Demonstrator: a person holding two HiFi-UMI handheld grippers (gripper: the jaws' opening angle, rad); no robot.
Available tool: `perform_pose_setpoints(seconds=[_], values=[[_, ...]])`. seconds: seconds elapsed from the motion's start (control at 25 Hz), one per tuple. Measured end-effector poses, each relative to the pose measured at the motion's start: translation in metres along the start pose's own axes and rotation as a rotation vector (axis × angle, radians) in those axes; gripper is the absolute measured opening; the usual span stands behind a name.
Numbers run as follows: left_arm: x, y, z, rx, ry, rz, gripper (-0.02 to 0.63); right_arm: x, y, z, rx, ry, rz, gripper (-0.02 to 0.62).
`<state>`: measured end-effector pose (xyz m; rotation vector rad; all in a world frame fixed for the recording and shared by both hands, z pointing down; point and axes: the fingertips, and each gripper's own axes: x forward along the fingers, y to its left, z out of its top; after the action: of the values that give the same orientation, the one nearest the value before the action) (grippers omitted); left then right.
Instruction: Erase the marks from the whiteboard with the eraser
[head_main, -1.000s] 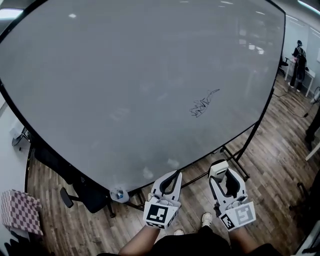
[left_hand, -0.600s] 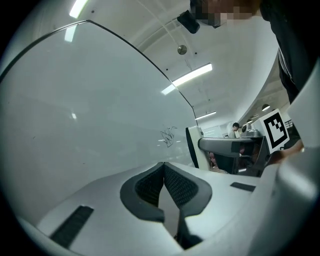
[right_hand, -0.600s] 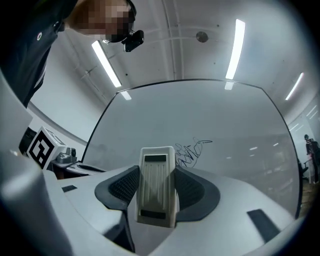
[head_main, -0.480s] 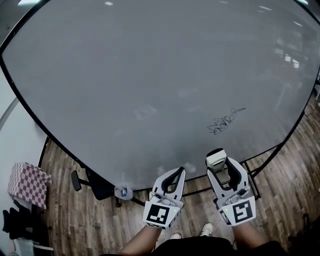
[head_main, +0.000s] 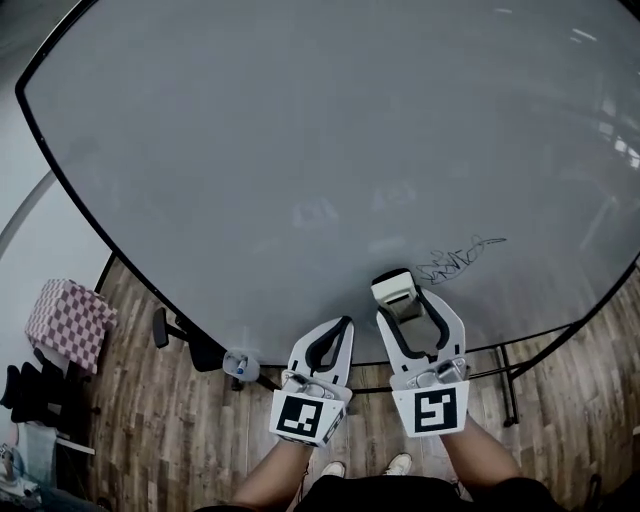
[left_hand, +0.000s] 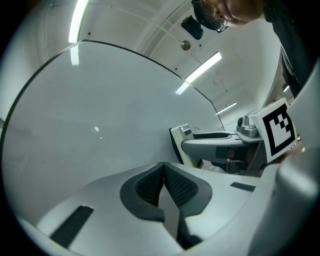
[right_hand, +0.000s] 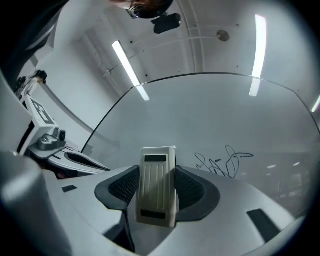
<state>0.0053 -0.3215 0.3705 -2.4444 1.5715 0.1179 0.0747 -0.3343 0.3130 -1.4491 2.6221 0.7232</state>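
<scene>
— Fingers on the right gripper (right_hand: 157, 187)?
— They were closed on the eraser (right_hand: 157, 165), pads against both its sides (it stood upright between them), near the marks (right_hand: 223, 163) on the whiteboard (head_main: 300, 150).
— And the left gripper (left_hand: 164, 176)?
— Its fingers were pressed together, with nothing between them, by the board's lower edge.
</scene>
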Motion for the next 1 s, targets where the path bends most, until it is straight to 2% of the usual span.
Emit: perform_pose_setpoints(seconds=[0.08,0.24,0.52,1.0], values=[[-0.001,0.003,-0.001,0.014,0.011,0.029,0.02,0.006,0.002,-0.01,-0.067,0.074,0.015,0.247],[-0.004,0.008,0.004,0.01,0.01,0.057,0.02,0.009,0.002,-0.008,-0.099,0.076,-0.002,0.247],[0.011,0.004,0.011,-0.001,0.006,-0.003,0.018,0.008,0.002,-0.008,-0.134,0.083,-0.002,0.249],[0.019,0.0,0.018,-0.013,-0.031,-0.029,0.018,0.007,-0.01,-0.003,-0.114,0.09,-0.004,0.249]])
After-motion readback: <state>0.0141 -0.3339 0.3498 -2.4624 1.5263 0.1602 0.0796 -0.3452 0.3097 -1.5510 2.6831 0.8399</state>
